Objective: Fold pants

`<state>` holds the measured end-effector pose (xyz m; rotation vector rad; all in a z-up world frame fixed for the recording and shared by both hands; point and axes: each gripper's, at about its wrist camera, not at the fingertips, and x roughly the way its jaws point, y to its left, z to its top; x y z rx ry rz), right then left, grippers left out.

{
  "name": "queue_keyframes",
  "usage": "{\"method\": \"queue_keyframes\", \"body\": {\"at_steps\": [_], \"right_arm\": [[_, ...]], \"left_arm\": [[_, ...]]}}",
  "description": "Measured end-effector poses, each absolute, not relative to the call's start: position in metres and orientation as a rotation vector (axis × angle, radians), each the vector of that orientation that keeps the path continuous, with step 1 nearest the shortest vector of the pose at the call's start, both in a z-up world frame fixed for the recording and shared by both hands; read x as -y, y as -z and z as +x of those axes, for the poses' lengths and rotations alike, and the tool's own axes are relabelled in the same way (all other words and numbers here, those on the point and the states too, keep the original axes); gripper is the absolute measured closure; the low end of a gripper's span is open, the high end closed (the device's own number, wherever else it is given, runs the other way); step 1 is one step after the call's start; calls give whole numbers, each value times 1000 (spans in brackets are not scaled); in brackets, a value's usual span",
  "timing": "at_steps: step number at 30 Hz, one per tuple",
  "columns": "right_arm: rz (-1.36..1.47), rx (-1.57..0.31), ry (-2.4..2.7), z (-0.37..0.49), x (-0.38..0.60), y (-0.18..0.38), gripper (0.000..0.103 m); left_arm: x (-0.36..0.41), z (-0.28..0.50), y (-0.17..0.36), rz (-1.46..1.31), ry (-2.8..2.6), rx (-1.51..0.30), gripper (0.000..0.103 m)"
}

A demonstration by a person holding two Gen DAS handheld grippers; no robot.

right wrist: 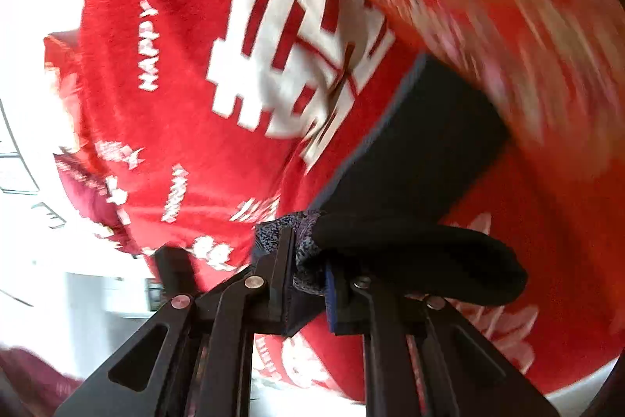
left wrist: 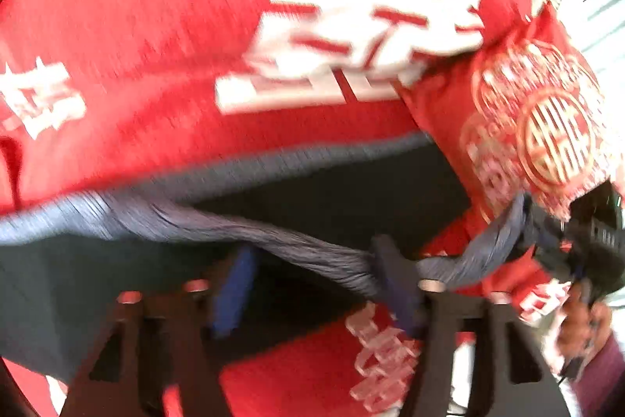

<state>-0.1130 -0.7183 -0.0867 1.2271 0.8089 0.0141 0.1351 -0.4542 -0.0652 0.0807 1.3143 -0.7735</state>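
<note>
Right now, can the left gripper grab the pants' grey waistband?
Probably yes. The left gripper stands open with the grey waistband stretched across its fingers, nothing in between. The view is blurred.

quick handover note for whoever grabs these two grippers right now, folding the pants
Right tongs: shut on the grey waistband of the dark pants, which are lifted off the red bedspread.
Left tongs: open; the waistband passes between the fingers, but no pinch shows.
Pants hang stretched between both grippers over the bedspread.
Done: waistband picked up on the right side.
Left: re-grip with the left, lay the pants flat, fold. No fold is visible yet; the views are blurred.
</note>
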Motion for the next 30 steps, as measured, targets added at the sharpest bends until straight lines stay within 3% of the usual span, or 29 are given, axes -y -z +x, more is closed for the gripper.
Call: {"method": "queue_keyframes", "body": {"at_steps": [3, 4, 5, 7, 13, 16, 20, 21, 22, 23, 28, 30], "right_arm": [[1071, -915, 62, -67, 739, 86, 84], [1022, -951, 92, -54, 743, 90, 77], [977, -986, 116, -42, 746, 92, 54], [835, -1048, 187, -19, 746, 92, 20], [729, -1008, 150, -33, 712, 73, 20], [733, -1075, 228, -59, 703, 97, 25], [870, -1132, 394, -82, 718, 147, 47], [889, -1122, 423, -83, 724, 154, 54], [896, -1115, 451, -81, 729, 160, 81], [880, -1118, 463, -76, 731, 161, 92], [677, -1098, 406, -61, 722, 130, 95], [717, -1170, 418, -66, 729, 150, 95]], "left_arm": [[443, 152, 57, 111, 698, -1242, 27], [436, 157, 61, 117, 668, -1244, 27], [431, 160, 67, 127, 630, -1257, 27], [420, 164, 84, 157, 563, -1288, 27], [388, 163, 137, 215, 400, -1386, 27], [380, 160, 152, 200, 363, -1415, 27], [379, 157, 161, 210, 361, -1408, 27], [380, 156, 162, 222, 364, -1402, 27], [381, 156, 162, 231, 365, -1400, 27], [381, 157, 162, 235, 365, -1402, 27], [377, 155, 164, 242, 361, -1403, 26], [376, 154, 165, 268, 342, -1378, 14]]}}
